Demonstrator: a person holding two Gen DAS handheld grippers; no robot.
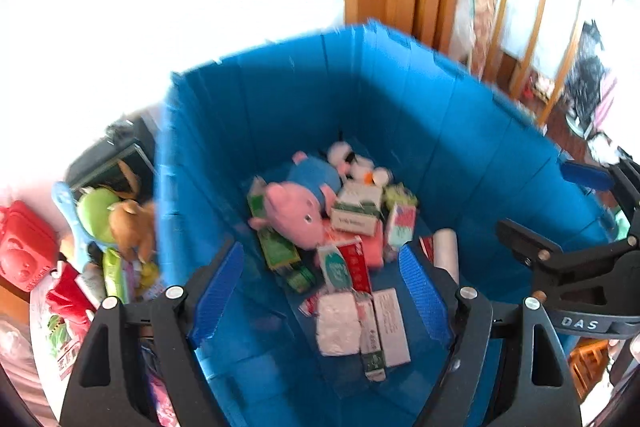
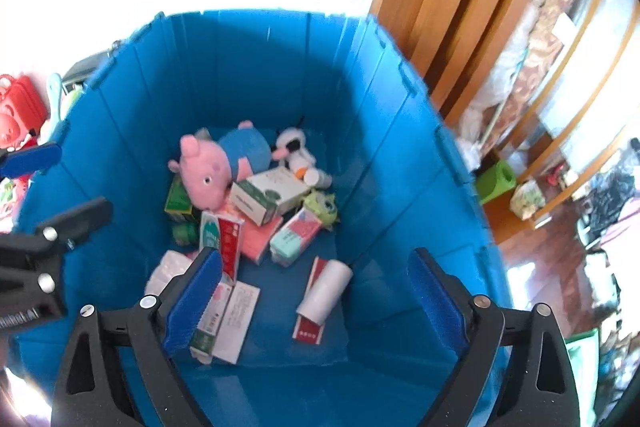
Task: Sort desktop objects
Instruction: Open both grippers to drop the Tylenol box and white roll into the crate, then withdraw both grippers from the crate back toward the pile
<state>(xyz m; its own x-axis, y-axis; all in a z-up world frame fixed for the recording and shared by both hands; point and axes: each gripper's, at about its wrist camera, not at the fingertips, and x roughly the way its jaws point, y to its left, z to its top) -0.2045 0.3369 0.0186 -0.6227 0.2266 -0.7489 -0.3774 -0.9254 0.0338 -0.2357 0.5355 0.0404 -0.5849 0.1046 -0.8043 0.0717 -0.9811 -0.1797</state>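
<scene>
Both grippers, left (image 1: 322,291) and right (image 2: 316,297), hang wide and empty over the blue bin (image 2: 248,67). Unsorted toys (image 1: 116,223) sit left of it: soft, light; I'd pinch the brown plush mid-body

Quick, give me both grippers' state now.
Left gripper: open, holding nothing, above the blue bin.
Right gripper: open, holding nothing, above the bin too.
</scene>
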